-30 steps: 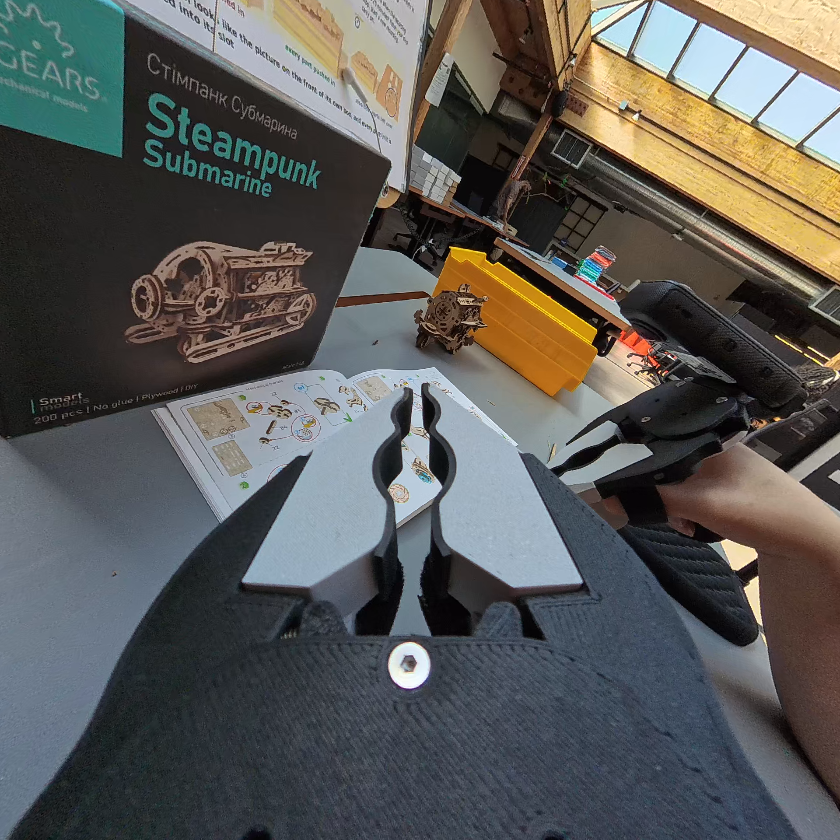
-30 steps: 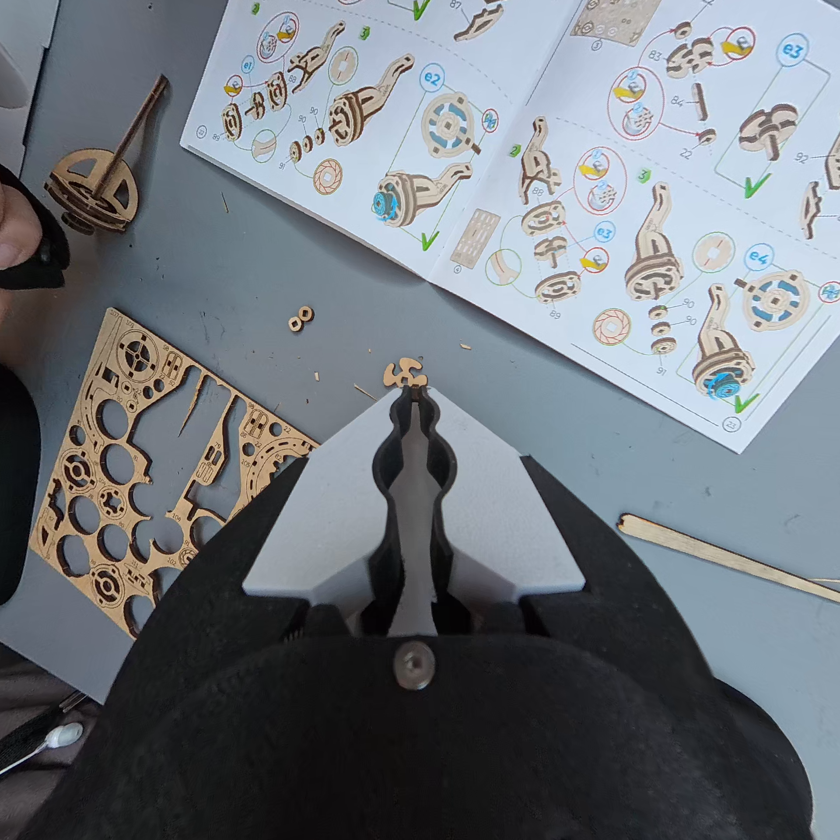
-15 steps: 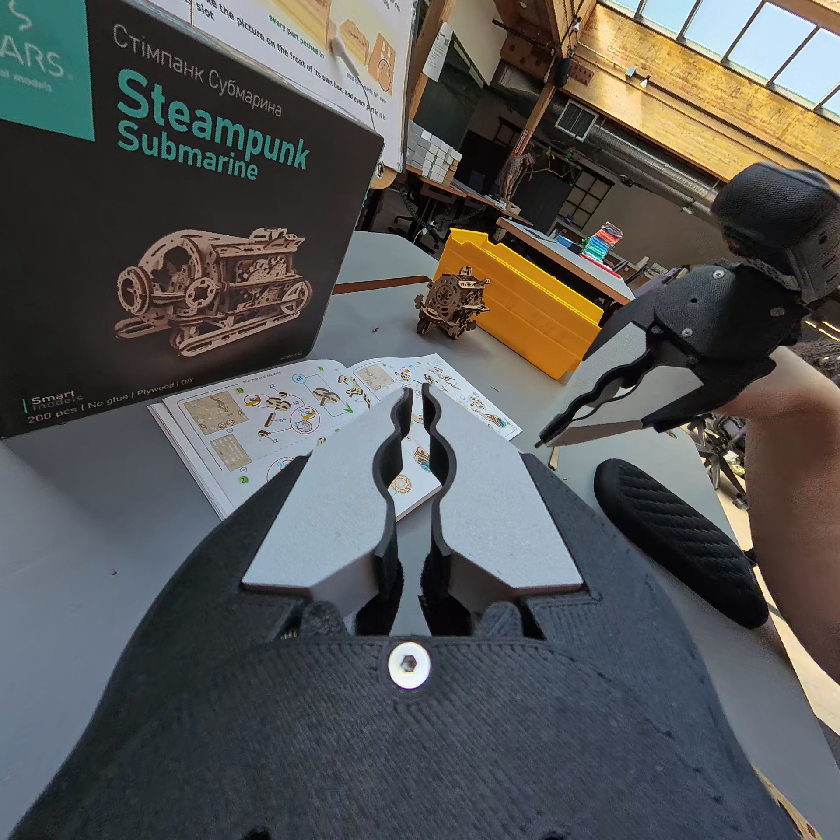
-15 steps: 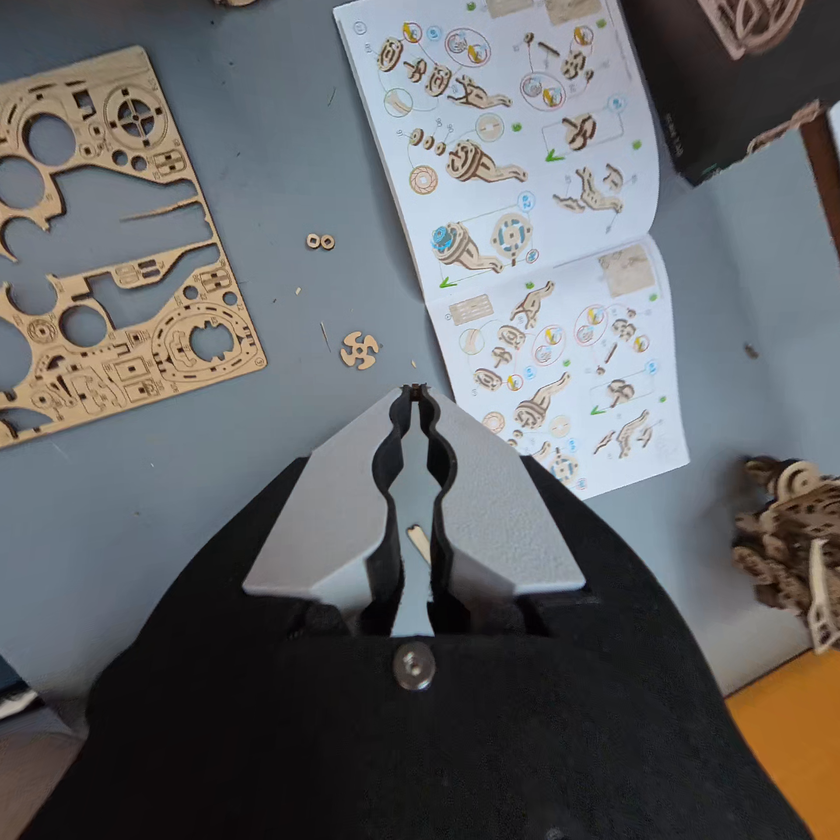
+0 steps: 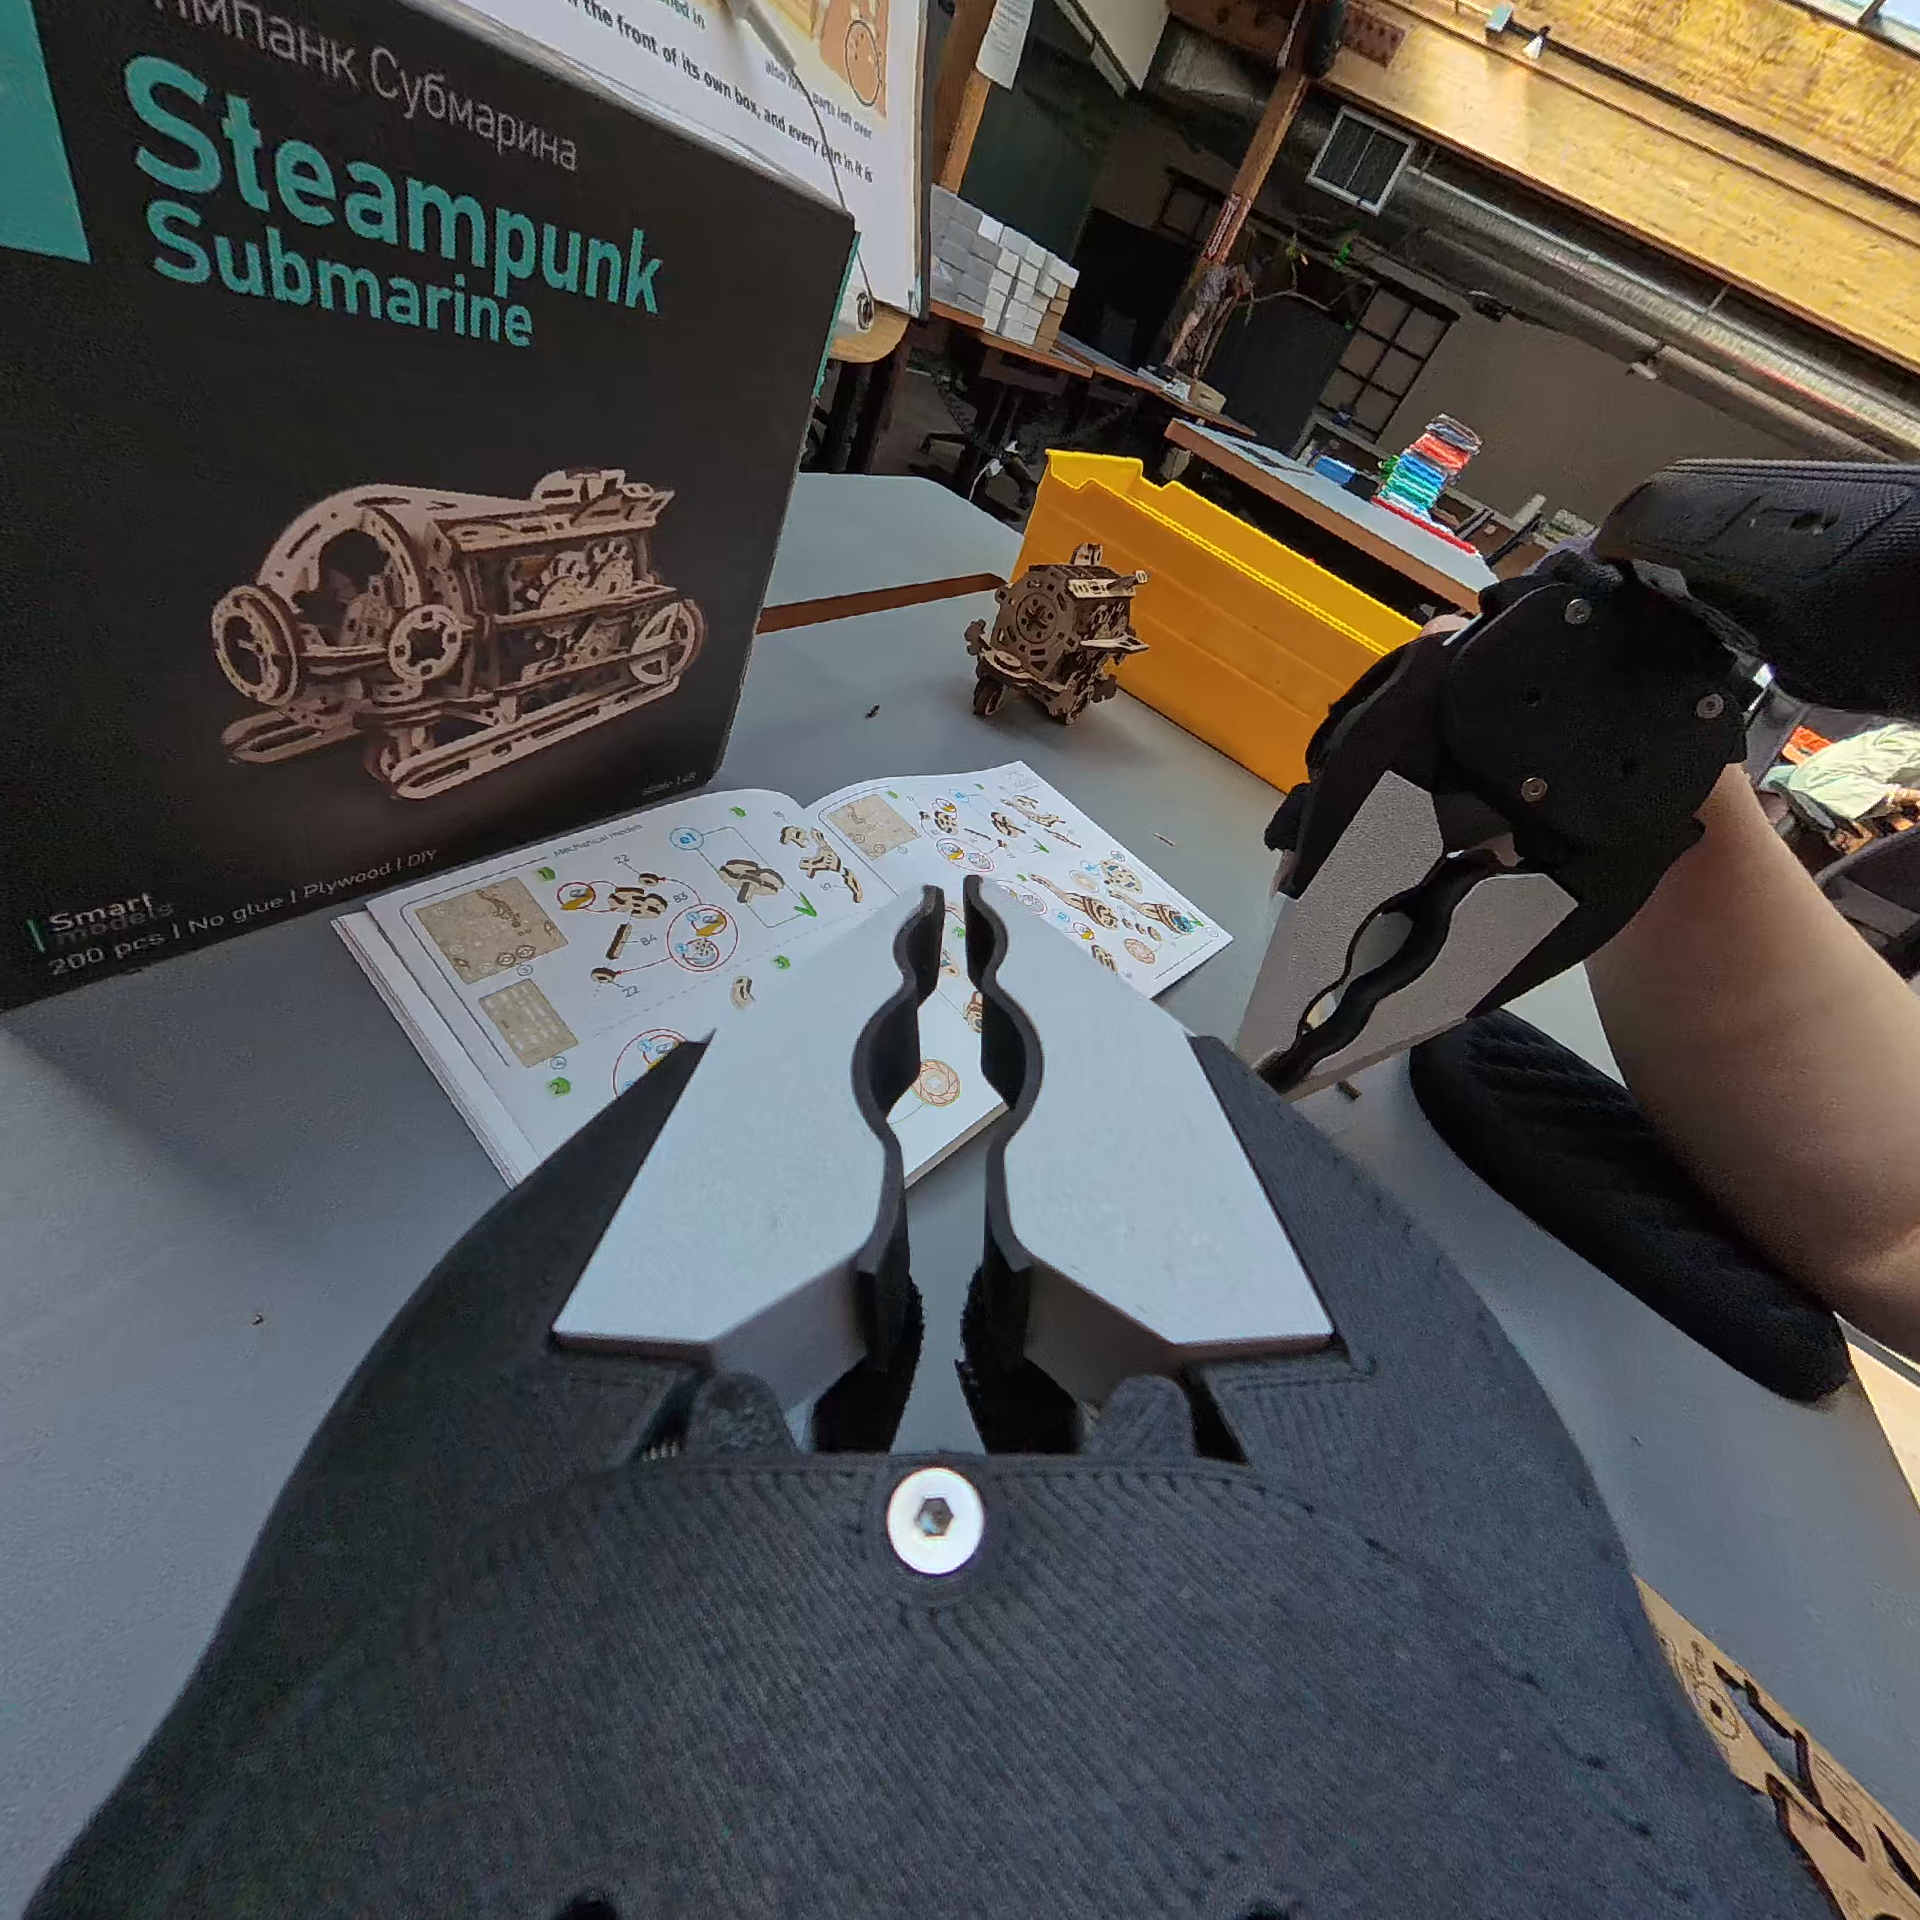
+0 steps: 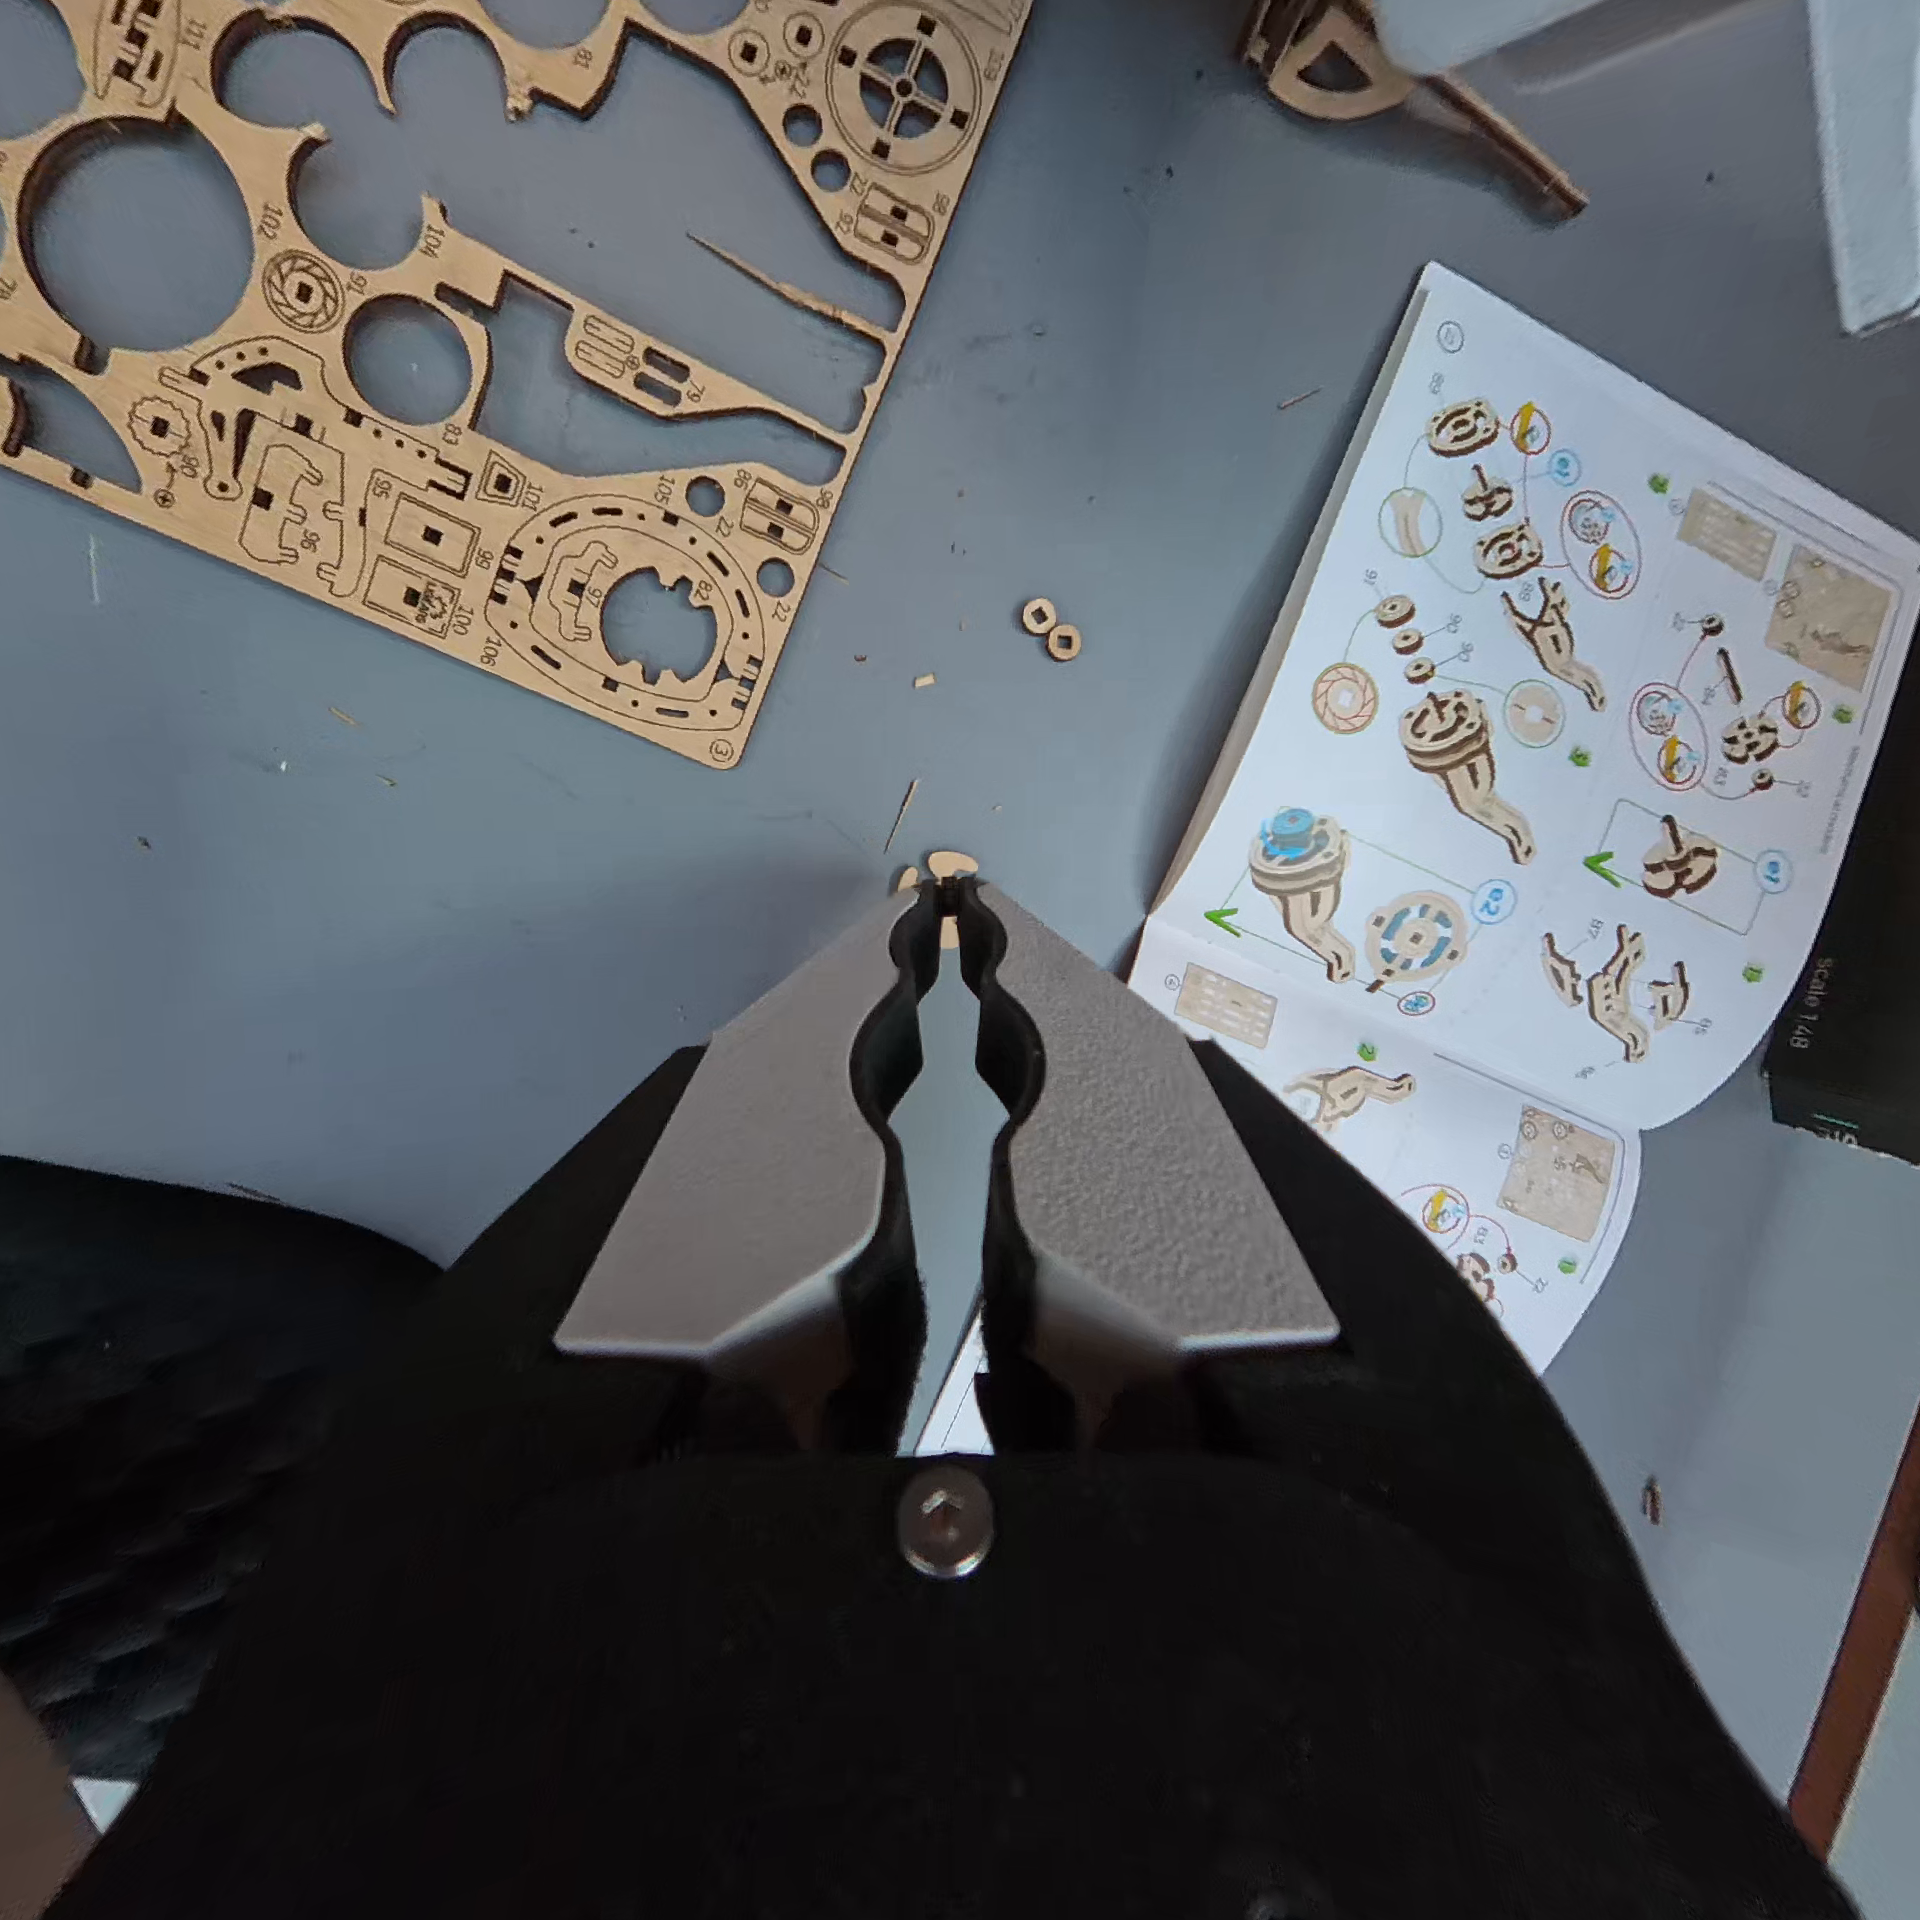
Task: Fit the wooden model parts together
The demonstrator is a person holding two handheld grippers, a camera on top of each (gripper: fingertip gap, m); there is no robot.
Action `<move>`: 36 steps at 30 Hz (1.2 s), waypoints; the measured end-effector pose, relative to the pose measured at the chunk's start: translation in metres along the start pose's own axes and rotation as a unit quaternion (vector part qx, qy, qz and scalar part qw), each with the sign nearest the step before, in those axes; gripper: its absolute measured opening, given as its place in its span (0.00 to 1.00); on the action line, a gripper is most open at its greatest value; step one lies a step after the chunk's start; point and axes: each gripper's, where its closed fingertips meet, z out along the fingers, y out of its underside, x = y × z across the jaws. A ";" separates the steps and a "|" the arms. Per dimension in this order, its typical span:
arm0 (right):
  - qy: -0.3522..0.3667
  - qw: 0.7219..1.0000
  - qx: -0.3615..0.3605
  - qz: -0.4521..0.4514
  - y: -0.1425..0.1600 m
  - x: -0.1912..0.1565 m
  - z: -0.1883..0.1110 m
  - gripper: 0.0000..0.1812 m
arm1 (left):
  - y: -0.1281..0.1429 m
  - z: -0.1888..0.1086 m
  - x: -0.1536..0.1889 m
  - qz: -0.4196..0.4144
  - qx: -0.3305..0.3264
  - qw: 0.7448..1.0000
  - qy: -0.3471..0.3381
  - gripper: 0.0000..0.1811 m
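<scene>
My right gripper [image 6: 948,885] points down at the grey table [image 6: 416,935], jaws closed. Its tips sit on a small tan fan-shaped wooden part [image 6: 943,862], mostly hidden under them; I cannot tell whether they pinch it. A plywood parts sheet [image 6: 468,436] lies up and to the left, a tiny double-ring part [image 6: 1051,630] to the upper right, and a wooden sub-assembly with a stick [image 6: 1382,94] at the top. My left gripper [image 5: 952,896] hovers empty over the open instruction booklet [image 5: 727,935], jaws closed to a sliver. The right gripper [image 5: 1276,1070] also shows there, tips at the table.
A dark model box [image 5: 364,468] stands behind the booklet. A built wooden model [image 5: 1049,644] sits by a yellow bin [image 5: 1226,623]. A black padded rest [image 5: 1610,1195] lies under the person's forearm [image 5: 1766,1039]. The booklet [image 6: 1558,727] lies right of my right gripper. Some 15 centimeters of space lies between my two pairs of fingers.
The right gripper was lifted off the small fan-shaped part, swung round and came back down onto it. The left gripper drifted a little closer to the box, jaws unchanged.
</scene>
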 end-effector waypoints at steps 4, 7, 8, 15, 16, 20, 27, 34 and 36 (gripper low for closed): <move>-0.024 1.000 -0.005 -0.012 -0.002 0.001 0.004 0.01 | -0.001 0.000 0.001 -0.006 0.005 1.000 0.003 0.01; -0.032 0.999 -0.025 -0.009 0.006 -0.001 0.010 0.01 | -0.001 -0.002 -0.001 -0.009 0.005 1.000 0.002 0.01; -0.032 0.999 -0.030 -0.010 0.008 -0.001 0.011 0.01 | -0.002 -0.002 -0.001 -0.009 0.008 1.000 0.002 0.01; -0.038 0.998 -0.044 -0.004 0.012 -0.002 0.016 0.02 | -0.005 -0.005 -0.002 -0.030 0.017 0.999 0.009 0.01; -0.038 0.998 -0.041 -0.003 0.011 -0.002 0.016 0.01 | -0.006 -0.005 -0.002 -0.033 0.020 0.999 0.011 0.01; -0.038 0.998 -0.050 -0.001 0.013 -0.002 0.016 0.01 | -0.008 -0.007 -0.002 -0.037 0.025 0.999 0.011 0.01; -0.030 0.994 -0.106 0.017 0.017 -0.004 0.017 0.01 | -0.007 -0.006 -0.002 -0.038 0.023 0.999 0.013 0.01; -0.008 0.988 -0.154 0.008 0.015 -0.004 0.018 0.01 | -0.007 -0.006 -0.002 -0.037 0.023 0.999 0.012 0.01; -0.007 0.987 -0.159 0.009 0.015 -0.004 0.019 0.01 | -0.007 -0.006 -0.002 -0.036 0.022 0.999 0.012 0.01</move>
